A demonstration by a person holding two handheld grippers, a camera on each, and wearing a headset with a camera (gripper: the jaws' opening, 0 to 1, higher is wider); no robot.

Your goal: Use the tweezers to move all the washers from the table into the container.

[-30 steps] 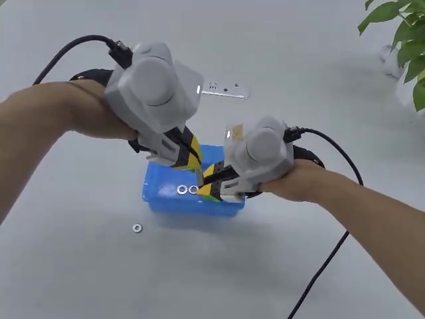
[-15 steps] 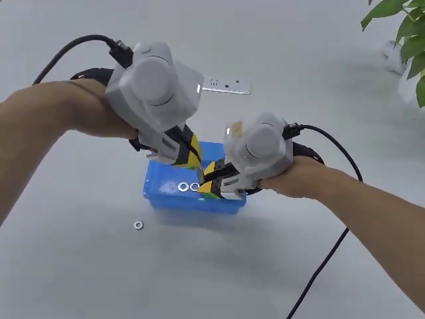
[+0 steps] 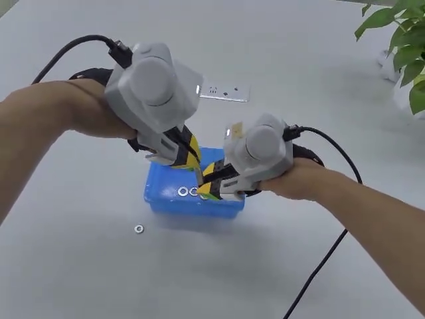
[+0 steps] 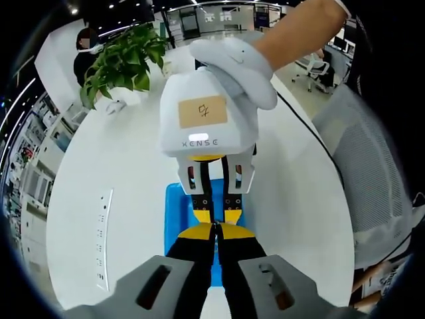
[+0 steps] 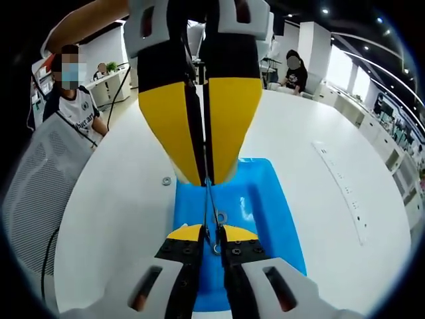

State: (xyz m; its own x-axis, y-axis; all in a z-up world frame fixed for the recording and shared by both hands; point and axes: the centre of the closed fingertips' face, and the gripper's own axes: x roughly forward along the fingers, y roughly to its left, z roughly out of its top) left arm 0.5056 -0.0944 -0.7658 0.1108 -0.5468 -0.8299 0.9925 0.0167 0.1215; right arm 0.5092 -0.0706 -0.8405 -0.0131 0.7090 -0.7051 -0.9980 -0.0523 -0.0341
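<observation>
A blue container (image 3: 166,201) stands on the white table, with two washers (image 3: 188,192) lying inside it. One more washer (image 3: 139,229) lies on the table to its front left. My left gripper (image 3: 196,166) comes down from the upper left and is shut on thin metal tweezers (image 5: 210,206). My right gripper (image 3: 207,183) meets it from the right, its jaws closed around the tweezers' lower end (image 5: 214,236). A small ring (image 5: 216,249) sits at the tweezers' tip over the container (image 5: 265,199). Both gripper noses hang just above the container's right half.
A white power strip (image 3: 224,90) lies on the table behind the container. A potted plant (image 3: 405,46) stands at the far right. Black cables (image 3: 325,266) trail from both grippers. People sit at desks beyond the table's edge in the right gripper view.
</observation>
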